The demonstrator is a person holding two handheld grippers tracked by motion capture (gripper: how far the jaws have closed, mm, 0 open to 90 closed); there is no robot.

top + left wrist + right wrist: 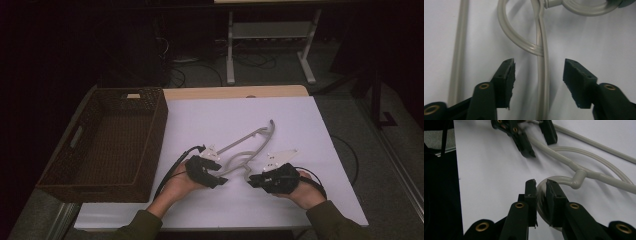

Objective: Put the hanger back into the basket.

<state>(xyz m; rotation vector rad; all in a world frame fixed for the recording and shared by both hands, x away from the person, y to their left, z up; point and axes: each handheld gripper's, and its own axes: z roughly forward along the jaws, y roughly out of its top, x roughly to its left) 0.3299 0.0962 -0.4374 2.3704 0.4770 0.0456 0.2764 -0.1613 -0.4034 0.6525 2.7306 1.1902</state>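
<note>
- Hanger (248,145): a grey plastic clothes hanger lying on the white table (300,125), to the right of the brown wicker basket (150,130), with its hook end toward the person.
- Handling, as I judge it: light, thin and fairly stiff, though the long arms would likely flex and swing if it is lifted from one end. The smooth round plastic looks slippery, so a pinch may twist or slide.
- Right gripper (541,185): its jaws are pinched on the curved hook (541,195), the pads pressing on either side of the thin loop.
- Left gripper (539,72): its jaws stand spread on either side of the hanger's arm (543,82), where two strands run side by side; the pads are clear of it on both sides.
- Where to take hold: the hook gives a firm point but little control over turning. A second grip on the arm near the neck (579,178) would steady it best, since the far end (271,125) would sag and swing.
</note>
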